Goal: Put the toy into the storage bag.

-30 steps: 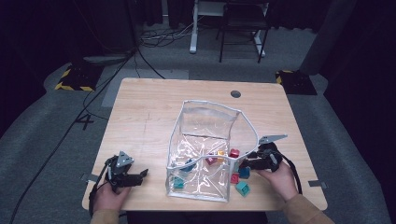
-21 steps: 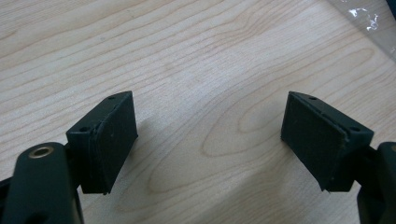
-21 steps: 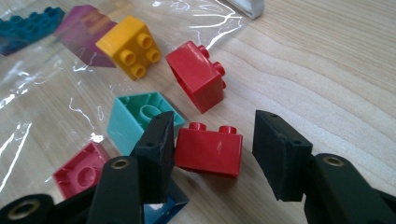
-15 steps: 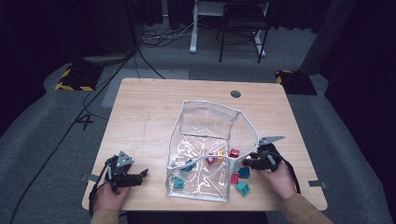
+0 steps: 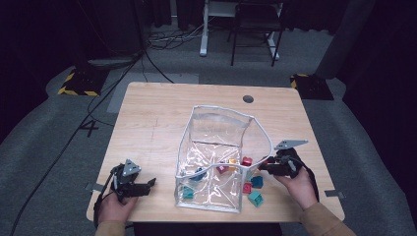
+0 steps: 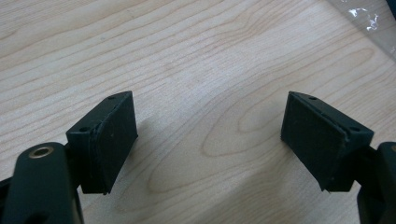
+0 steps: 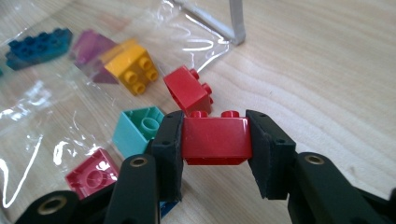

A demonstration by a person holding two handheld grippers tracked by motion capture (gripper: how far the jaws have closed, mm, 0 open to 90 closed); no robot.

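On the wooden bench (image 5: 162, 118) stands a clear plastic bag (image 5: 216, 147) (bricks inside and beside it). The left tool (image 6: 210, 140) rests spread apart, holding nothing. The right tool (image 7: 215, 144) has just been closing and clamps a red brick (image 7: 215, 137) just outside the bag's right edge.

left gripper (image 6: 210, 140) | jaws wide apart, nothing between | over bare wooden table (image 6: 187, 56) | perhaps clear plastic (image 6: 369, 14) top right

Bare table (image 5: 157, 123) left, far; loose bricks (image 5: 254, 191) crowd bag's (image 5: 216, 128) right.
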